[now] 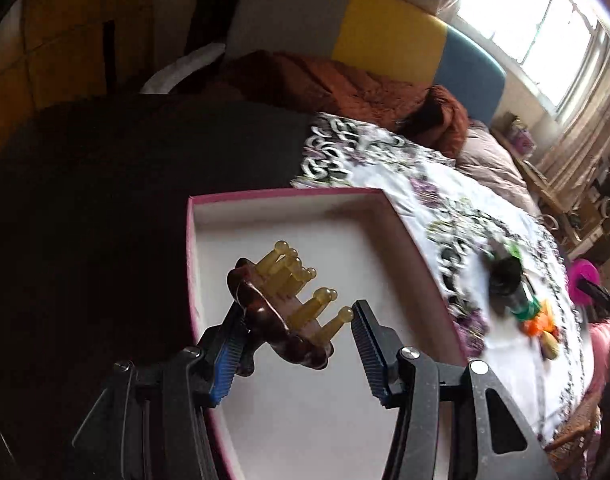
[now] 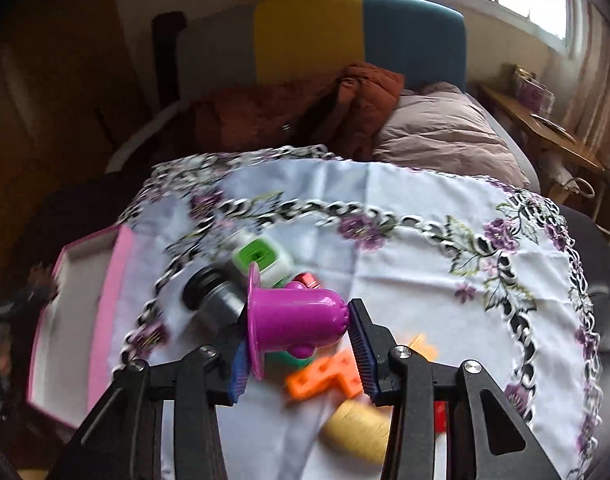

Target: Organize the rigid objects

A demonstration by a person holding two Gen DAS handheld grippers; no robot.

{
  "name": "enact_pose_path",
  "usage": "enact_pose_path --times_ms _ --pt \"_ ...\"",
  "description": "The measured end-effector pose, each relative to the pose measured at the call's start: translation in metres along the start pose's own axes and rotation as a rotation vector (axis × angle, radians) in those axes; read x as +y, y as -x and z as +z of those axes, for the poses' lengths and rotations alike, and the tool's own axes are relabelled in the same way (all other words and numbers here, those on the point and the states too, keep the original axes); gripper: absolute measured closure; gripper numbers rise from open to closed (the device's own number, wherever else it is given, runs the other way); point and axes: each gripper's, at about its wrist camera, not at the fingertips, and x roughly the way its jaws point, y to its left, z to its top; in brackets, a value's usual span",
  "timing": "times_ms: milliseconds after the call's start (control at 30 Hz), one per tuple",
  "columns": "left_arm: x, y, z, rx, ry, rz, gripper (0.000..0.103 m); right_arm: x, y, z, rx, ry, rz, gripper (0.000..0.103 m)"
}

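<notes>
Floral tablecloth (image 2: 405, 196) over bed. Left gripper (image 1: 297, 330) part-open, clamping brown massage comb (image 1: 281, 312) above pink box (image 1: 289, 196), frame centre. Right gripper (image 2: 297, 340) pinching magenta cup (image 2: 293, 316), lower centre.

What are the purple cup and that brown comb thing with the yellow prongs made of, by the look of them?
Purple cup: probably moulded plastic, glossy, with bright highlights on a smooth, even-coloured body. Brown comb: its back looks like polished wood or dark resin, shiny and mottled; the yellow prongs are translucent amber with rounded tips, likely plastic or horn.
</notes>
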Motion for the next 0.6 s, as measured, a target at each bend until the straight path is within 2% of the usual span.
enact_pose_path --times_ms 300,367,433,467,600 --pt "0.02 -0.038 0.024 0.03 0.043 0.06 0.049 0.055 -0.006 -0.029 0.041 0.056 0.059 0.059" --pt "0.018 -0.036 0.024 0.016 0.029 0.067 0.048 0.066 -0.01 -0.031 0.051 0.07 0.07 0.059" --pt "0.017 -0.031 0.023 0.005 0.019 0.061 0.039 0.076 -0.015 -0.034 0.061 0.084 0.082 0.059" --pt "0.017 -0.028 0.023 -0.003 0.02 0.053 0.037 0.082 -0.018 -0.035 0.066 0.092 0.088 0.059" --pt "0.023 -0.002 0.016 -0.045 0.041 0.048 0.037 0.105 -0.027 -0.037 0.077 0.118 0.116 0.059"
